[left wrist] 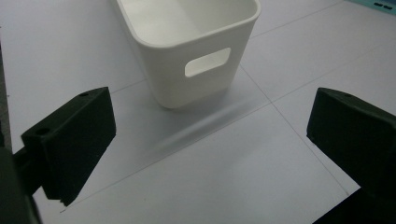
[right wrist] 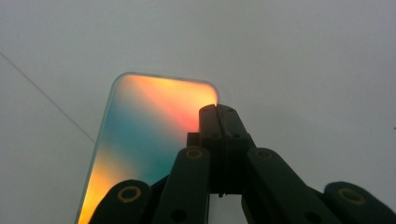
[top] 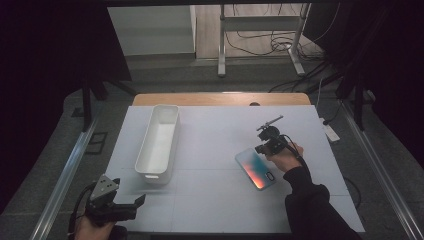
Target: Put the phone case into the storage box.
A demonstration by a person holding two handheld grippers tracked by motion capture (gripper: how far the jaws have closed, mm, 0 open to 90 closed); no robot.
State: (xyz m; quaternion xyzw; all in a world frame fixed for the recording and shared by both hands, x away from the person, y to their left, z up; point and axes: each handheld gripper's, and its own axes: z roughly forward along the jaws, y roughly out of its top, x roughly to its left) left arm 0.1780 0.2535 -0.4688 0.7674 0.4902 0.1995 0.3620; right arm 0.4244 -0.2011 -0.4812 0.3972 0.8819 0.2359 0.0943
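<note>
Your right gripper (right wrist: pixel 218 109), jaws pressed together, sits at the edge of the phone (top: pixel 256 169), which lies flat, right of the white bin (top: pixel 157 142). It's thin, stiff, probably slick: pinch across a long edge. Your left gripper (left wrist: pixel 210 140) stands wide.

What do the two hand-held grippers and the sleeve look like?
Both are black. The left hand-held gripper has blocky jaws, a grey three-cornered plate on top and a trailing cable. The right hand-held gripper has linkage arms with brass-ringed pivots. The right sleeve is black.
</note>
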